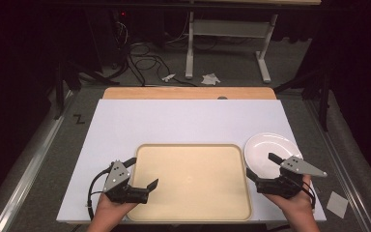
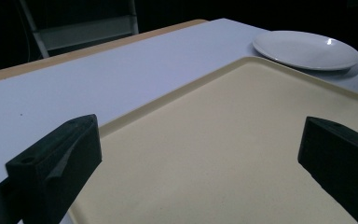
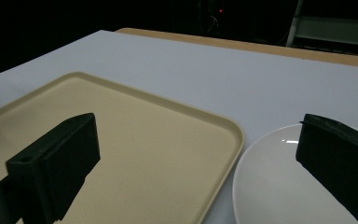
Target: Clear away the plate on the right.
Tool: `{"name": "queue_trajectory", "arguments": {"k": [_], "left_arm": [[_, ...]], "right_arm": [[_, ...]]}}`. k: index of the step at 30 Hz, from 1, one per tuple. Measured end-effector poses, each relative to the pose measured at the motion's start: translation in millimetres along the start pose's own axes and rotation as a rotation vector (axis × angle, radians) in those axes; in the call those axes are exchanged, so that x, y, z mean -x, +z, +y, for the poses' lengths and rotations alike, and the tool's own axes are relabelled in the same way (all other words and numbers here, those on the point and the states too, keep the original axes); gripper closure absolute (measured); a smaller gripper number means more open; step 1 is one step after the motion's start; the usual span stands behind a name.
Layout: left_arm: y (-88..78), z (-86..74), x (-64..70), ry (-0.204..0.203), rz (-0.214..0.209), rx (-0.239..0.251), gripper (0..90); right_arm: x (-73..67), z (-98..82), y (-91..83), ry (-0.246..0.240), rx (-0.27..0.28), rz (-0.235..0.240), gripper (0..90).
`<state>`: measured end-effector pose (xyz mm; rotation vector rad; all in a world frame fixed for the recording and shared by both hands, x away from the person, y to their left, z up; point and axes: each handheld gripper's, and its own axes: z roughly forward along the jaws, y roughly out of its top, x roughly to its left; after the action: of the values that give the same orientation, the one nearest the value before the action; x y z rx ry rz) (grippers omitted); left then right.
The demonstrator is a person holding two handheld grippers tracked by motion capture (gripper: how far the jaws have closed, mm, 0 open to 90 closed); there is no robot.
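While held low at the near edge, both sets of jaws spread wide, gripping nothing.

Left gripper (image 1: 142,173) angled over the near-left corner of the beige tray (image 1: 193,212); right gripper (image 1: 262,168) straddling the gap between tray rim and white plate (image 1: 263,145). Seen from above, both hands (image 1: 110,209) entering from below; seen from the right gripper view, one jaw over tray (image 3: 177,140), the other over plate (image 3: 270,186).

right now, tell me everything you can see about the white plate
The white plate is round, shallow and glossy, like glazed ceramic, and empty. It lies flat on the white table top, just right of the beige tray; whether their rims touch is unclear. The right gripper hovers open over its near edge.
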<state>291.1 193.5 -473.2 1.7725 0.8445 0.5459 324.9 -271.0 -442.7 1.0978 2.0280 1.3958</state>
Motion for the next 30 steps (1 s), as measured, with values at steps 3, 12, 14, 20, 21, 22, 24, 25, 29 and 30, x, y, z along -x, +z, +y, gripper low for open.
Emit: {"name": "queue_trajectory", "arguments": {"k": [3,12,14,20,21,22,24,25,29,30], "left_arm": [[-0.8,0.3,-0.7,-0.002,0.003,0.003,0.2],[-0.3,-0.3,-1.1,0.0,0.001,-0.004,0.2],[-0.5,-0.2,-0.9,0.004,0.001,-0.005,0.2],[-0.2,-0.3,-0.9,0.009,0.001,-0.008,0.3],[-0.1,-0.3,-0.9,0.01,0.002,-0.008,0.2],[-0.2,-0.3,-0.9,0.011,0.002,-0.01,0.3],[-0.2,-0.3,-0.8,0.013,0.001,-0.01,0.3],[-0.3,-0.1,-0.7,0.011,0.001,-0.01,0.4],[-1.5,0.9,-0.8,0.002,-0.004,0.004,0.6],[-1.7,1.0,-1.1,0.0,-0.006,0.003,0.7]], "right_arm": [[1.5,-0.3,-0.7,0.011,0.01,0.008,0.2],[3.7,0.4,-2.6,0.022,0.016,0.025,0.2],[3.2,0.3,-2.3,0.019,0.016,0.025,0.3],[2.5,0.4,-2.4,0.013,0.013,0.022,0.3],[2.7,0.4,-2.4,0.011,0.013,0.021,0.3],[2.9,0.4,-2.5,0.01,0.013,0.02,0.3],[3.1,0.4,-2.7,0.007,0.01,0.013,0.6],[3.1,0.4,-2.9,0.004,0.008,0.01,0.8],[3.8,-0.5,-5.1,-0.026,0.009,0.024,1.1],[3.3,-0.7,-5.7,-0.026,0.008,0.013,1.7]]}}
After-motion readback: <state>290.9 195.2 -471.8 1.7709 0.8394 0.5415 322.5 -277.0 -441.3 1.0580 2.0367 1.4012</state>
